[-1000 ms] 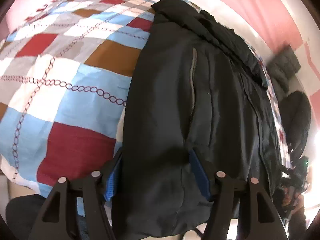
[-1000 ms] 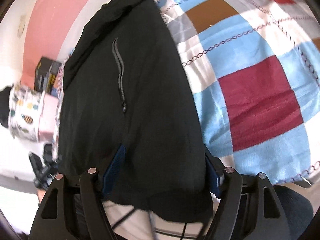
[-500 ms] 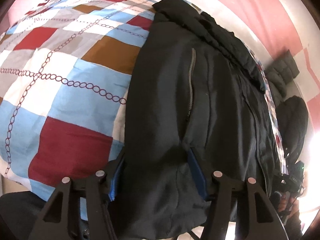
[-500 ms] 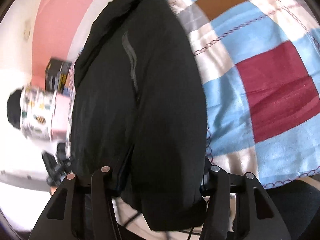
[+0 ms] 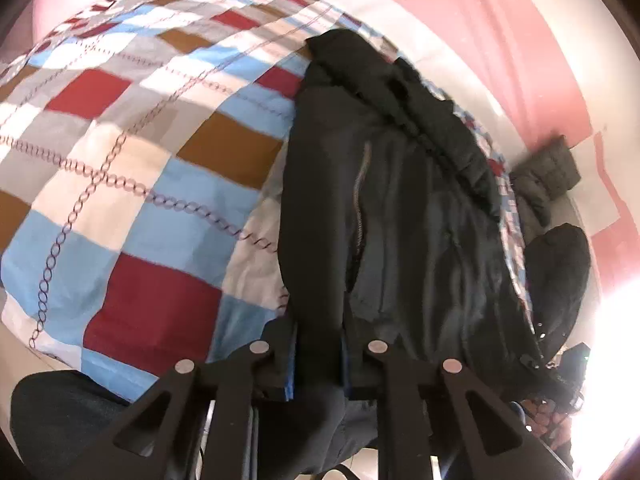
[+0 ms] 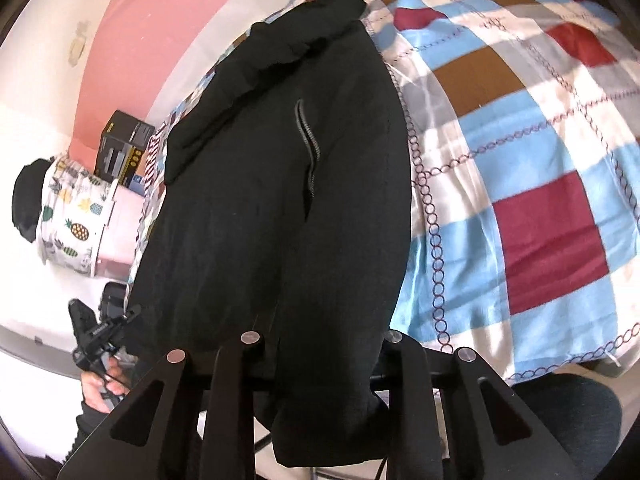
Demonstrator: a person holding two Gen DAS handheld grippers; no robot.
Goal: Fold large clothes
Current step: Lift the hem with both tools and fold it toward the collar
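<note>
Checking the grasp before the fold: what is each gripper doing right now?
Left gripper: closing, black jacket hem pinched between its jaws.
Right gripper: closing, jacket hem between its jaws.

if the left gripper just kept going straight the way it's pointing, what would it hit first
The black jacket: the left gripper is closing on its hem, and the jacket's body lies directly ahead. Beyond it probably the checked bedspread, though depth is unclear.

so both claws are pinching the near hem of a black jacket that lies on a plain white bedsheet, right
Not quite: the cover is not plain white. Both wrist views show the black jacket lying on a checked quilt of red, blue, brown and white squares. The left claw and right claw are closing on its hem.
</note>
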